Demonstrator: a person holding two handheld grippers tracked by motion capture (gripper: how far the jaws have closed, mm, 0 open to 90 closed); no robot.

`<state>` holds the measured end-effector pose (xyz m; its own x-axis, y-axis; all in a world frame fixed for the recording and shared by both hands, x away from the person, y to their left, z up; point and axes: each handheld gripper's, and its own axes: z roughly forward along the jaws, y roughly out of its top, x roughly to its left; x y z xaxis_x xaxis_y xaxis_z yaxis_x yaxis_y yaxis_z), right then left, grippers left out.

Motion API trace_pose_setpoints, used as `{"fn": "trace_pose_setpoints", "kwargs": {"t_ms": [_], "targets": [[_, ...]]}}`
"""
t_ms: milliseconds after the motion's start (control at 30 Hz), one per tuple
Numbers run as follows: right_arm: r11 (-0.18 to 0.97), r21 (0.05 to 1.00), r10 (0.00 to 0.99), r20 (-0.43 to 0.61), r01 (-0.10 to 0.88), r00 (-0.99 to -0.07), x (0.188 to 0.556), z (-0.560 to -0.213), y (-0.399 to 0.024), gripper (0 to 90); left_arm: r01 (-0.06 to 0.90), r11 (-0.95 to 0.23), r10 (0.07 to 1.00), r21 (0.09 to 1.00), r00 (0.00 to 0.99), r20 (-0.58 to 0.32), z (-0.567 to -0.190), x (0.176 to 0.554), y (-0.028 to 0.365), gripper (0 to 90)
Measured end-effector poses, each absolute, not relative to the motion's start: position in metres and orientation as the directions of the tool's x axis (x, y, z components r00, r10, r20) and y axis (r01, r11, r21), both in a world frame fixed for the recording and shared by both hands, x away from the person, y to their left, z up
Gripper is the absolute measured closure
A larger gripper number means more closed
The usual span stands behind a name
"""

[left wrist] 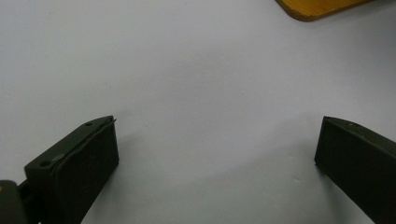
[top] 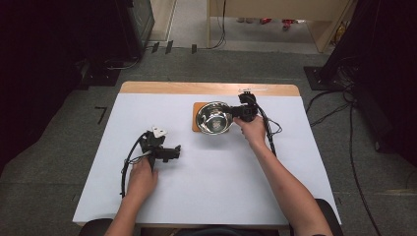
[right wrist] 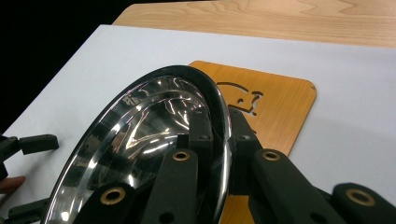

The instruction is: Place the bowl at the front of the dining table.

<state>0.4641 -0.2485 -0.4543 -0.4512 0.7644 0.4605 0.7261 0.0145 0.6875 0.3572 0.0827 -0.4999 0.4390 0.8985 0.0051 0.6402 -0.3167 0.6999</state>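
Note:
A shiny steel bowl (top: 213,118) sits over a small orange wooden board (top: 196,121) at the table's far middle. My right gripper (top: 236,114) is shut on the bowl's right rim. In the right gripper view one jaw lies inside the bowl (right wrist: 140,135) and the other outside, and my right gripper (right wrist: 219,128) pinches the rim, which looks tilted above the board (right wrist: 275,105). My left gripper (top: 175,151) rests low over the white table cover at the left, jaws pointing right. In the left gripper view my left gripper (left wrist: 217,140) stands wide open with nothing between its jaws.
The white table cover (top: 211,177) spreads across the table, with a bare wooden strip (top: 206,88) along the far edge. A corner of the orange board (left wrist: 317,7) lies ahead of the left gripper. Cables (top: 125,169) trail from both grippers. Dark equipment and floor cables surround the table.

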Motion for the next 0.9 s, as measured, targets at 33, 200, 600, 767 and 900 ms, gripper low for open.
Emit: {"fn": "trace_pose_setpoints", "kwargs": {"t_ms": [33, 200, 600, 767, 900], "targets": [[0.005, 0.687, 0.764, 0.467, 0.727, -0.446, 0.465, -0.455, -0.25, 84.5, 0.64, -0.317, 0.898, 0.7, 0.439, 0.005, -0.5, 0.357, 0.083, 0.0], [-0.022, 0.689, 0.761, 0.481, 0.724, -0.435, 0.467, -0.456, -0.251, 84.5, 0.64, -0.317, 0.899, 0.7, 0.439, 0.005, -0.5, 0.357, 0.083, 0.0], [-0.036, 0.711, 0.779, 0.46, 0.702, -0.426, 0.472, -0.462, -0.251, 84.5, 0.64, -0.316, 0.899, 0.7, 0.438, 0.005, -0.5, 0.357, 0.083, 0.0], [-0.045, 0.711, 0.78, 0.464, 0.702, -0.42, 0.473, -0.465, -0.25, 84.5, 0.64, -0.316, 0.899, 0.7, 0.438, 0.005, -0.5, 0.357, 0.083, 0.0], [-0.037, 0.718, 0.79, 0.447, 0.695, -0.419, 0.473, -0.465, -0.25, 84.5, 0.64, -0.316, 0.899, 0.7, 0.438, 0.005, -0.5, 0.357, 0.083, 0.0]]}}
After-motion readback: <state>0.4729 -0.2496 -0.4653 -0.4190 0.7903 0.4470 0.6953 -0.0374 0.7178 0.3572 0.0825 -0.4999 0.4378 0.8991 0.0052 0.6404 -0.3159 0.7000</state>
